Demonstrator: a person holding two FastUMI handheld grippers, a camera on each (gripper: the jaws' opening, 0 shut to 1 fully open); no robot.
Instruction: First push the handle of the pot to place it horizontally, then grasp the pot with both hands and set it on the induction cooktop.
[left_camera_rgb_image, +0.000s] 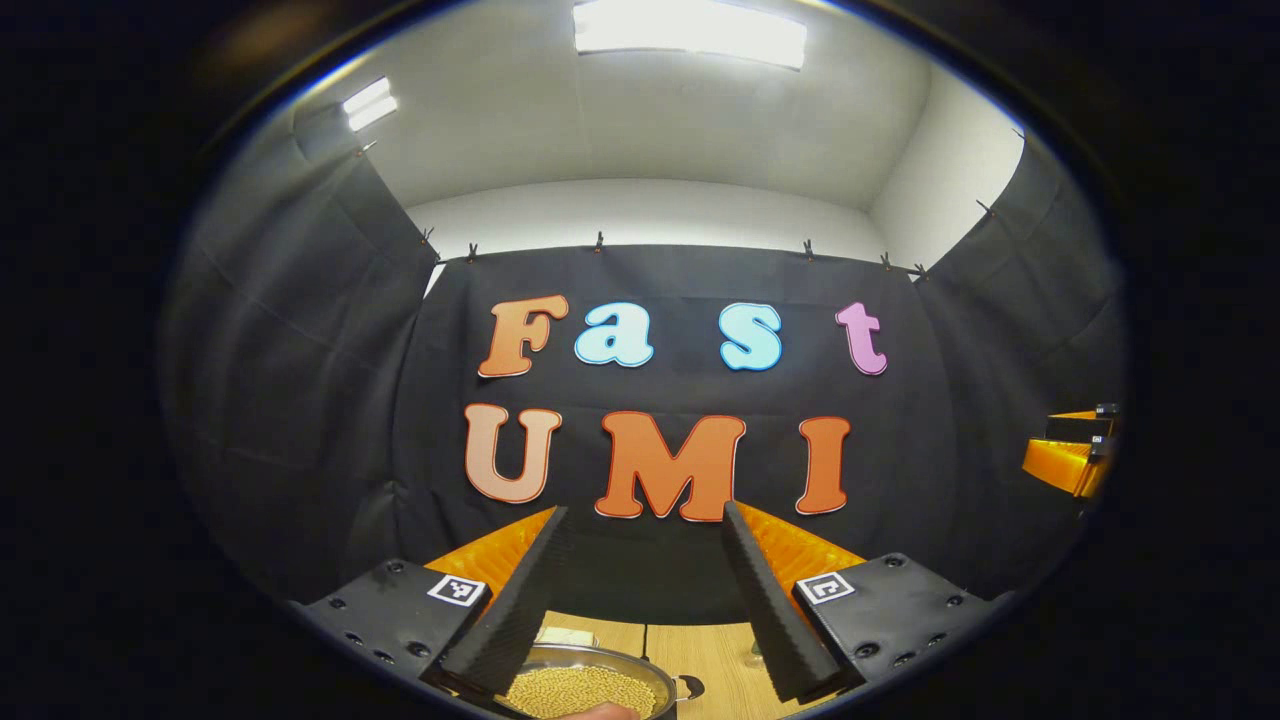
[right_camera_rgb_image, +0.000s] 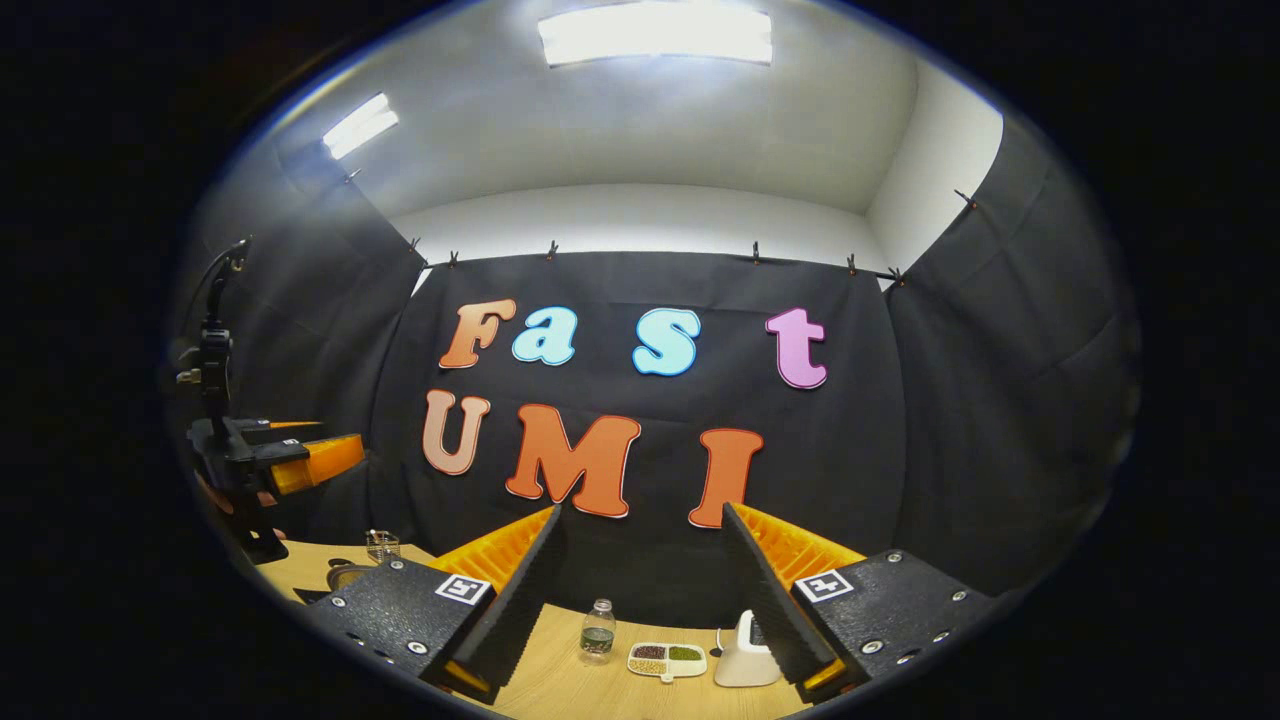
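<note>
Your left gripper hangs with fingers spread and empty; the pot sits at the bottom of its view, just below and slightly left of them on the table. Your right gripper, fingers also released, is farther.

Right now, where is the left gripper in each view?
Left gripper view: left gripper at bottom centre, its own two fingers spread apart, pot low between them in frame.
Right gripper view: it sits at the far left edge, mid-height, above the table.
Shared landmark: the wooden table.
</note>
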